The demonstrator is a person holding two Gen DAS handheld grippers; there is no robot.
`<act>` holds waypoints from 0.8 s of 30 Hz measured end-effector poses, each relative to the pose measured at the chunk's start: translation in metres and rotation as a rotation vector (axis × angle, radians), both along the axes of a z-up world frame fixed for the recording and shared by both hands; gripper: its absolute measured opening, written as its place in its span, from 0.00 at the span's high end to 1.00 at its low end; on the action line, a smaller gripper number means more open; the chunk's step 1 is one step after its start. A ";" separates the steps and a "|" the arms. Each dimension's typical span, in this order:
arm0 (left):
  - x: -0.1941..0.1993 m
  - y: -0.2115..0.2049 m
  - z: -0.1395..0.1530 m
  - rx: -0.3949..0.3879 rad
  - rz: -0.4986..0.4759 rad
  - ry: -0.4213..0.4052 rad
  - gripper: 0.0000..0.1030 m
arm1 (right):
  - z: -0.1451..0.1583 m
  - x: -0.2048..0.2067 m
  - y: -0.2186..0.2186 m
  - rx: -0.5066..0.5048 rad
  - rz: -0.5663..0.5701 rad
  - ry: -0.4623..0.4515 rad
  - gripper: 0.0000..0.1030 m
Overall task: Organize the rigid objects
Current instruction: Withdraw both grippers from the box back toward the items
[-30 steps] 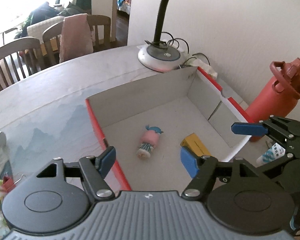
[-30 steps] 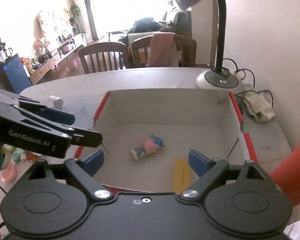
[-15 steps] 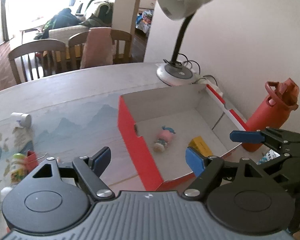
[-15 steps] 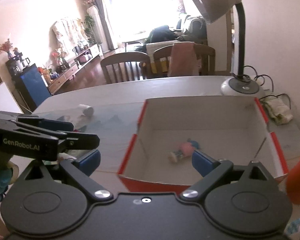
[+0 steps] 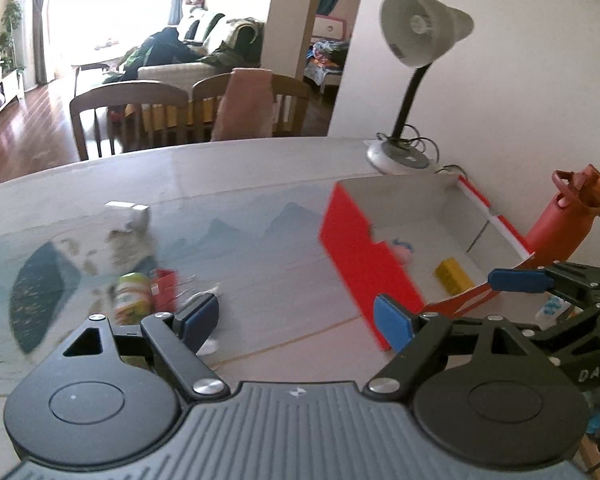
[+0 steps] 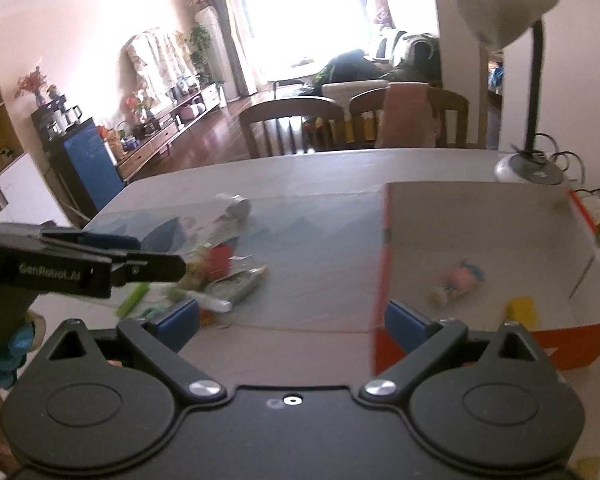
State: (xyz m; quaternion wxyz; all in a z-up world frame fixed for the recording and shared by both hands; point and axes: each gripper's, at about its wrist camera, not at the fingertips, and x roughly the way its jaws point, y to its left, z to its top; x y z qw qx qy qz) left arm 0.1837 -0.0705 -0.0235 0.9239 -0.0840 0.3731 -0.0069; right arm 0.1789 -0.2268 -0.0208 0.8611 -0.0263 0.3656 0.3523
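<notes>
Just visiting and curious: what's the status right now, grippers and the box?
Left gripper and right gripper open, empty, jaws just widening. Box holds doll and yellow block. Loose clutter left of box; nothing blocking.

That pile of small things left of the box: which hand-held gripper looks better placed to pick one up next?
Probably the left hand-held gripper: its open jaws sit just in front of the pile. The right hand-held gripper, also open and empty, is nearer the red box.
</notes>
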 end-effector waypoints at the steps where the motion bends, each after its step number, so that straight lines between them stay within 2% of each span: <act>1: -0.004 0.008 -0.001 -0.003 -0.001 0.003 0.17 | -0.001 -0.005 0.007 0.003 0.006 0.006 0.04; 4: -0.018 0.034 -0.005 0.006 -0.001 0.009 0.15 | -0.006 -0.019 0.030 -0.006 0.015 0.010 0.04; 6: -0.026 0.050 -0.007 0.009 0.002 0.008 0.08 | -0.011 -0.028 0.044 -0.015 0.022 0.018 0.04; 7: -0.030 0.058 -0.009 0.006 0.002 0.008 0.01 | -0.015 -0.032 0.053 -0.021 0.026 0.025 0.04; 8: -0.034 0.066 -0.010 0.002 0.005 0.006 0.00 | -0.017 -0.033 0.060 -0.027 0.030 0.029 0.04; 14: -0.054 0.111 -0.019 0.011 0.030 -0.001 0.00 | -0.036 -0.059 0.104 -0.063 0.079 0.047 0.04; 24: -0.059 0.181 -0.065 0.008 0.139 0.092 0.00 | -0.070 -0.082 0.176 -0.140 0.160 0.083 0.05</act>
